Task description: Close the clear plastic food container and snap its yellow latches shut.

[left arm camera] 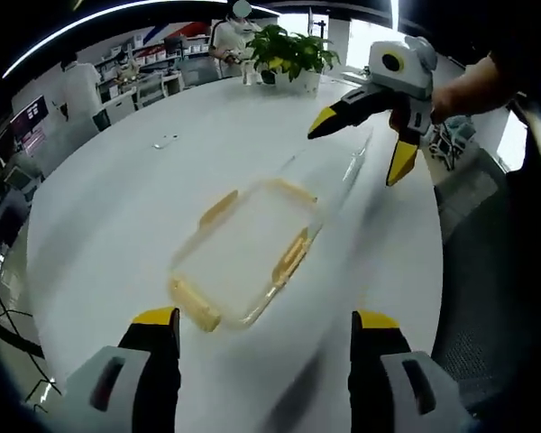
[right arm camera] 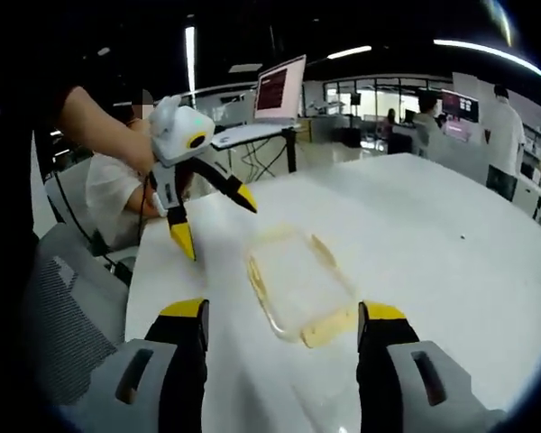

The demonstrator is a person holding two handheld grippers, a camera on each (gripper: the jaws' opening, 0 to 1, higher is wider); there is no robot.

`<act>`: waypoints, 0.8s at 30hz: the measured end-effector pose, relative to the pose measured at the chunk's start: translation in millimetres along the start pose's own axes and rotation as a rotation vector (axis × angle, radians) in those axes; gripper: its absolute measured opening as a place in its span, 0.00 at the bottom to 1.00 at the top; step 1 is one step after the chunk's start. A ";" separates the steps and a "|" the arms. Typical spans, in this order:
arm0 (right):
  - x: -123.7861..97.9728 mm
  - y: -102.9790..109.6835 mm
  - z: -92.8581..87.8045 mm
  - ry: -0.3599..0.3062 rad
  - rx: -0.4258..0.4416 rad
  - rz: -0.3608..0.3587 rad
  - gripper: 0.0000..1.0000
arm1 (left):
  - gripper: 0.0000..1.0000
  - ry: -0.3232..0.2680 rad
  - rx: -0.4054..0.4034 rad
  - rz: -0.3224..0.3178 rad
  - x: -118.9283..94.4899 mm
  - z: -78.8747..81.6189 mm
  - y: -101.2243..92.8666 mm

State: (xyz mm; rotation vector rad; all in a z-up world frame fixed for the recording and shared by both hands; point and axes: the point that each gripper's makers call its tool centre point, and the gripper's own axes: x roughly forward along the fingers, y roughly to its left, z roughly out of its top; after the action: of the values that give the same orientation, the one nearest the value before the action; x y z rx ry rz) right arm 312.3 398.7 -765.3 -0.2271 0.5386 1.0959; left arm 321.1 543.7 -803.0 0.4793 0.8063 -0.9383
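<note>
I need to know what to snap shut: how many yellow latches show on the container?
3: on the container, one latch at the near end, one on the right side, one on the far-left side. A fourth may be blurred out.

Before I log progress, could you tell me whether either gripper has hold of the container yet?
No. Both the left gripper and the right gripper hang open above the table, apart from the container.

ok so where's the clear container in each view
Left gripper view: the clear container lies centre on the white table, beyond the open left gripper.
Right gripper view: centre, beyond the open right gripper.
Shared landmark: its yellow latches, blurred in both.
</note>
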 end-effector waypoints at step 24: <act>22.5 -14.9 -13.9 0.154 -0.063 0.050 0.61 | 0.72 0.105 0.120 -0.077 22.2 -8.5 22.3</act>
State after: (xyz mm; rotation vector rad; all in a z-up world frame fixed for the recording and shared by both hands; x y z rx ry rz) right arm 329.1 403.5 -790.1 -0.3570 0.6507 1.1511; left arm 344.3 549.6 -825.1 0.6091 0.8714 -1.0438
